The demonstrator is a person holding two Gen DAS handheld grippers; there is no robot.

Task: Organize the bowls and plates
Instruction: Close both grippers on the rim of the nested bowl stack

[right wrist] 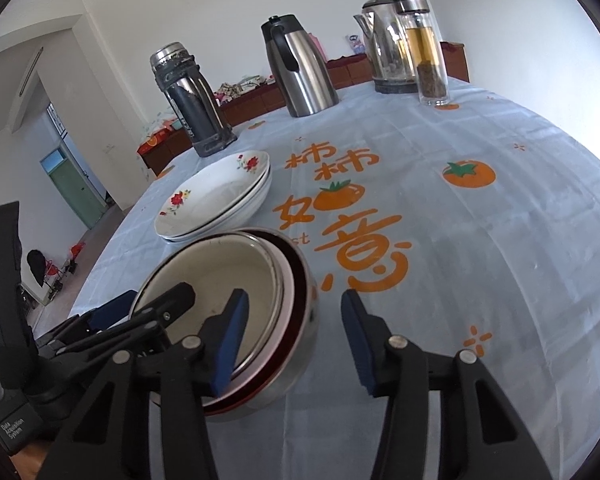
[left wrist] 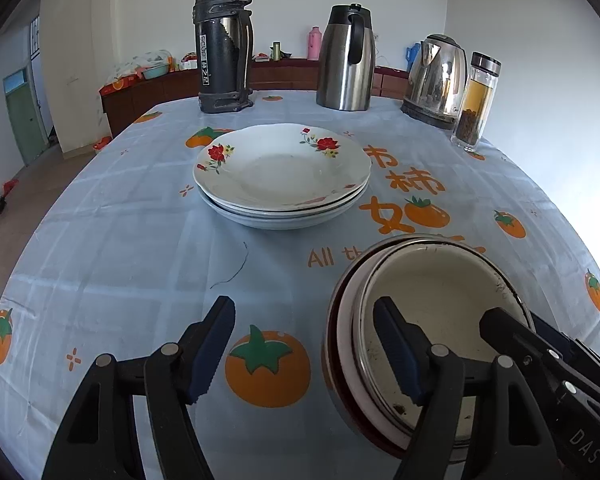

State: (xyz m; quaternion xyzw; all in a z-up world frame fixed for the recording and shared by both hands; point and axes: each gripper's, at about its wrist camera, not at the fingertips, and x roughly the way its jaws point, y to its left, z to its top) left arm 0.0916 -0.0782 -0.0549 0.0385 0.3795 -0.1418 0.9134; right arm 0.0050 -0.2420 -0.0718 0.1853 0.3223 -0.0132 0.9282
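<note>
A stack of white plates with red flowers sits mid-table; it also shows in the right wrist view. Nested bowls, cream enamel inside pink, dark red and steel ones, stand nearer; they also show in the right wrist view. My left gripper is open, with the bowls' left rim between its fingers. My right gripper is open, with the bowls' right rim between its fingers. Neither pad visibly presses the rim.
At the table's far edge stand a dark flask, a steel jug, an electric kettle and a glass tea bottle. A blue persimmon-print cloth covers the table. A sideboard stands behind.
</note>
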